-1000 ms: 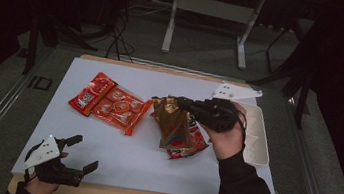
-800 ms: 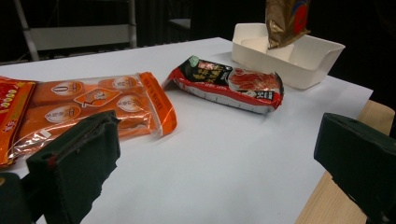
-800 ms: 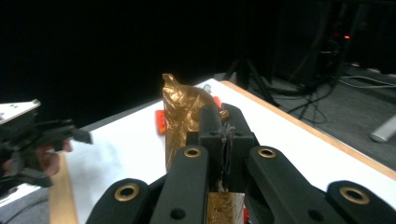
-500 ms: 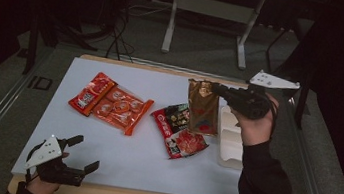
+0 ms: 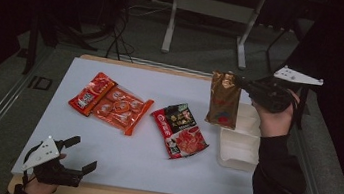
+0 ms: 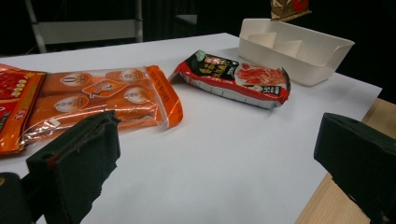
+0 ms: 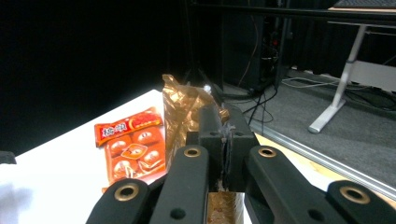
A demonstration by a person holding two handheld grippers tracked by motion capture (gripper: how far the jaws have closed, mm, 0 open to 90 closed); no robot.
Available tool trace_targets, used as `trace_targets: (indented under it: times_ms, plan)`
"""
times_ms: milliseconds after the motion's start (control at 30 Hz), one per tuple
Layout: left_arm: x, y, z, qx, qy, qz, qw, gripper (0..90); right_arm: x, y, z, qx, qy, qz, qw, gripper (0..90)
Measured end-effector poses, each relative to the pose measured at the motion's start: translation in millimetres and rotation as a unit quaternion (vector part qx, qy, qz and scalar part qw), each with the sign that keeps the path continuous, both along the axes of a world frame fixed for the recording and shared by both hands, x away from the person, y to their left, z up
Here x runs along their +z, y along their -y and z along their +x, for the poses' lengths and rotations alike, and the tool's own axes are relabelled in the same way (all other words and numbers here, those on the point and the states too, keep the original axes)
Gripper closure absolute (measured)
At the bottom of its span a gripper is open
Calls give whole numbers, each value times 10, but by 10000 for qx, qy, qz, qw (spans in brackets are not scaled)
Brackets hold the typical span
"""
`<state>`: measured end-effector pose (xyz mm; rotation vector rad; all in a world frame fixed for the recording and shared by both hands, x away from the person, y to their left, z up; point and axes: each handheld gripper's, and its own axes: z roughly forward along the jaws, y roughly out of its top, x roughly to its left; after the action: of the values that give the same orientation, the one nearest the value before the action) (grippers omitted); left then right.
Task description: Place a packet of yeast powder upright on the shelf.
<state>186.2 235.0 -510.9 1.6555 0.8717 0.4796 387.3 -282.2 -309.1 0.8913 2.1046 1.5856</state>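
Gold snack bag hung upper right of frame above white tray, clamped in right gripper; left gripper jaws apart, lower left over worktop.

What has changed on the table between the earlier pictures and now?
The right gripper, shut on the brown bag, lifted it off the red bag and carried it right, over the white tray. The left gripper stayed open at the near edge; the orange packs did not move.
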Motion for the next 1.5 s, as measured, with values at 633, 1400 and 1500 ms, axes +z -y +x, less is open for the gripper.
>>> trace_targets:
  times_ms: [633,1400,1500]
  plan:
    - [-15,-83,-114,246,-62,-11,9997,6,21,414,290,-427,266,29,9987,885]
    - [-13,-124,-169,340,-81,-29,9994,6,-401,779,791,-897,25,110,9959,883]
    - [-13,-127,-170,331,-85,-19,9994,6,-452,779,835,-926,-6,79,9957,882]
